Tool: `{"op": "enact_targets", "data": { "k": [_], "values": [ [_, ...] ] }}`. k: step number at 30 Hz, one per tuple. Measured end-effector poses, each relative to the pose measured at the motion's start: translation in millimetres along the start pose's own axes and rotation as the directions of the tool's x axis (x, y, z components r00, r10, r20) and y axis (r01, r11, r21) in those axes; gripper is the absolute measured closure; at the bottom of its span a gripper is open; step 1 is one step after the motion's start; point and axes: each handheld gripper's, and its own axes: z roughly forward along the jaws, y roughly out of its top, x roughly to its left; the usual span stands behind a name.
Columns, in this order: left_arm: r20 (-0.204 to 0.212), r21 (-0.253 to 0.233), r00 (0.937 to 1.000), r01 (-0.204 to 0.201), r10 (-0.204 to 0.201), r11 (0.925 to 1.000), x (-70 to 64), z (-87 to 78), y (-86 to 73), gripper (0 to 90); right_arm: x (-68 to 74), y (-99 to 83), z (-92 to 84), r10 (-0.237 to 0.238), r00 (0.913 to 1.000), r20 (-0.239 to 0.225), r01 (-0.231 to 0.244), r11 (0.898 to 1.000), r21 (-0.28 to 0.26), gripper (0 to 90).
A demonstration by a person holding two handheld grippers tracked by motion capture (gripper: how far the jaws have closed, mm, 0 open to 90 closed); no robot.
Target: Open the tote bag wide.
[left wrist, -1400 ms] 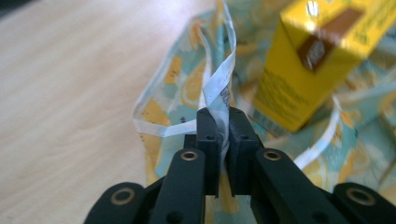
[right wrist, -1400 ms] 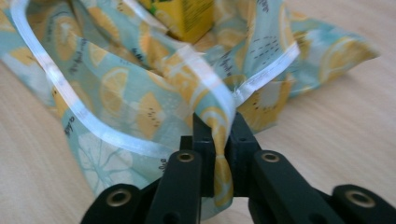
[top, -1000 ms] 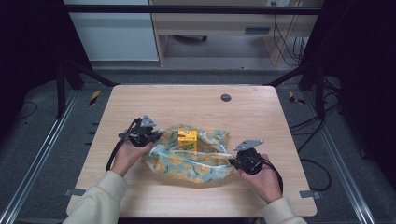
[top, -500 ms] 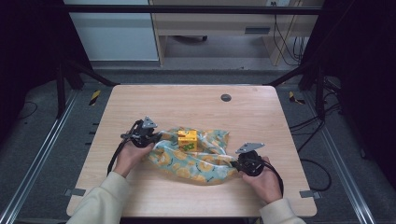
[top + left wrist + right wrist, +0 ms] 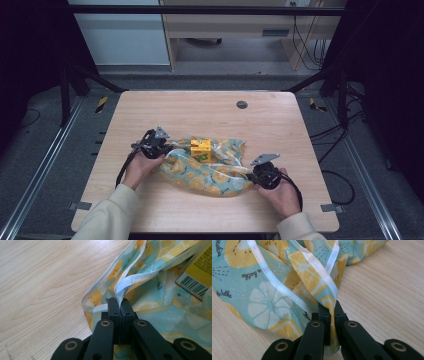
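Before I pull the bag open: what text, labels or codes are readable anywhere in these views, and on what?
"a bathe" – script on the bag, right gripper view.
Script at that view's left edge, cut off, roughly "...bathe".
Script at its top left corner, cut off: unreadable.
Small script on the bag fabric in the left gripper view: blurred, unreadable.
Barcode label on the yellow box: bars show, digits too small.
Fine print on the box's yellow face: too small.
Green patch on the box in the high view: unreadable.

Lab: framed test table (image 5: 280, 120), cables (image 5: 305, 45)

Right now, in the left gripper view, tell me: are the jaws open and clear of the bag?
No: the left gripper has its jaws shut on the white-trimmed edge of the lemon-print bag.
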Motion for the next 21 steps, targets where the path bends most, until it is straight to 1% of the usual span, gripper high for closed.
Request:
{"op": "enact_targets", "data": {
  "k": [4,6,9,13,21],
  "values": [
    [0.000,0.009,1.0000,-0.001,0.001,1.0000,-0.2,1.4,-0.8,89.9,0.6,0.3,1.9,-0.009,1.0000,-0.001,0.009,1.000,0.013,89.8],
    [-0.001,0.010,1.0000,0.003,-0.003,0.9999,-0.4,2.1,-1.4,89.8,1.5,0.4,2.8,-0.003,1.0000,-0.003,0.003,1.000,0.018,89.8],
    [0.000,0.017,1.0000,-0.002,0.002,0.9998,-0.2,2.5,-1.6,89.8,1.6,0.6,3.8,0.002,1.0000,-0.005,-0.002,1.000,0.020,89.7],
    [0.001,0.025,1.0000,0.002,-0.002,0.9997,0.5,4.6,-2.4,89.9,0.6,0.7,4.2,-0.004,1.0000,-0.007,0.004,1.000,0.021,89.8],
    [-0.003,0.029,1.0000,0.003,-0.003,0.9996,1.1,6.3,-3.0,89.9,0.7,1.0,4.9,-0.001,1.0000,-0.005,0.001,1.000,0.023,89.8]
  ]
}}
